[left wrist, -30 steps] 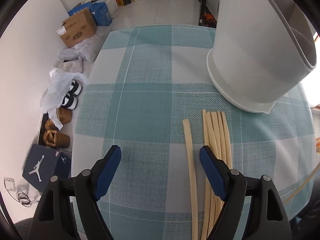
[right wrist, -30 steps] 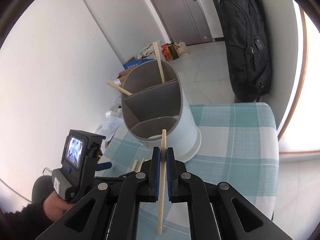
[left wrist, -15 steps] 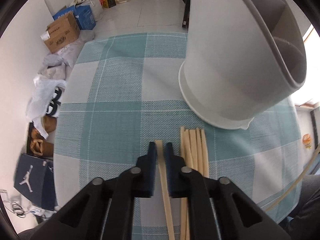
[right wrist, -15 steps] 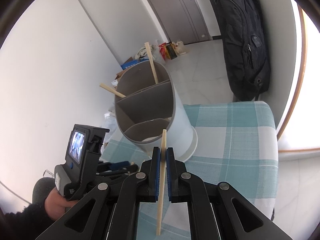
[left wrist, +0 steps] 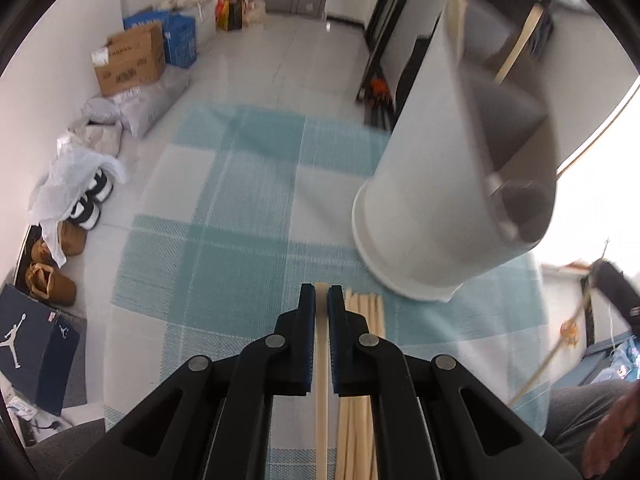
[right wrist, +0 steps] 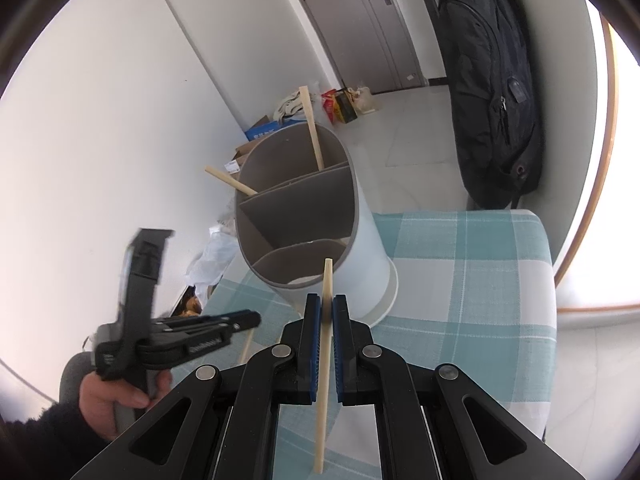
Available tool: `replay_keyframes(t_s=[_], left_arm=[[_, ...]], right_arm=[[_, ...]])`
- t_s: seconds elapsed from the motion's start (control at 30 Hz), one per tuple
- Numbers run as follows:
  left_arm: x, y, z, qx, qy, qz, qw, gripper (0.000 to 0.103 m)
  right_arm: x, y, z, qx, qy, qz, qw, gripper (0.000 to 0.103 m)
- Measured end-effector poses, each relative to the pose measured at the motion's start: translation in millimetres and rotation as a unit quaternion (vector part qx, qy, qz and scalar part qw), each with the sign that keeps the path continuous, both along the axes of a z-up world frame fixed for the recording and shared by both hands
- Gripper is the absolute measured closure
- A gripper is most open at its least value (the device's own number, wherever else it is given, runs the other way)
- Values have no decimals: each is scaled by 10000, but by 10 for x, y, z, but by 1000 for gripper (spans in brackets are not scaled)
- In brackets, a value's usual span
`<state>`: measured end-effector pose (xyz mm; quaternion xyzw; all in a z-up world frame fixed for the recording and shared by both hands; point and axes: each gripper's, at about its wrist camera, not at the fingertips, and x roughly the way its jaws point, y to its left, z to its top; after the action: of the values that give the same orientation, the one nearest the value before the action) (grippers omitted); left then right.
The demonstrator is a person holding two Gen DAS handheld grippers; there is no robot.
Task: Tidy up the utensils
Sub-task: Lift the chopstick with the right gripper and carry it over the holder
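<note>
My left gripper (left wrist: 321, 294) is shut on one wooden chopstick (left wrist: 321, 368), lifted off the checked tablecloth (left wrist: 224, 240). Several loose chopsticks (left wrist: 362, 360) lie just right of it. The white divided utensil holder (left wrist: 432, 184) stands ahead to the right, with two chopsticks (right wrist: 314, 136) sticking out of its far compartment. My right gripper (right wrist: 327, 306) is shut on another chopstick (right wrist: 325, 360), its tip just in front of the holder (right wrist: 304, 216) rim. The left gripper also shows in the right wrist view (right wrist: 240, 318), low at the left.
Cardboard boxes (left wrist: 128, 58), bags and shoes (left wrist: 86, 200) lie on the floor past the table's left edge. A black backpack (right wrist: 492, 92) hangs on the wall behind the table. A door stands at the back.
My left gripper closed on the chopstick that lay apart from the bundle and has lifted it, tilting up toward the holder. My right gripper has drifted slightly, still holding its chopstick.
</note>
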<state>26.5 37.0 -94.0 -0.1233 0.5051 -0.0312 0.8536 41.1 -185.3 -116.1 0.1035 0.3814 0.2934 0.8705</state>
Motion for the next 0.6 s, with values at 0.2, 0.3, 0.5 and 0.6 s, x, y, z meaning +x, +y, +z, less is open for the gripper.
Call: replay_keyframes(t_s=[0.2,0.3,0.5,0.6], left_arm=[[-174,15,342,-114,-688,93,9975,101],[-240,-3,440,-100,-857,46,9963,101],[-306,67,521,-88,-1030,-48,9946,101],[-329,129,564,-58,-1151,-68,9933,101]], right_arm=[[-80,7,59,72,-186,11,9998,98],[-148,43,114,129,-317,107,9994,98],[-330,204,217,-50,-664,255,9975,98],[-399,302,244,-172,-813,303,9961,98]])
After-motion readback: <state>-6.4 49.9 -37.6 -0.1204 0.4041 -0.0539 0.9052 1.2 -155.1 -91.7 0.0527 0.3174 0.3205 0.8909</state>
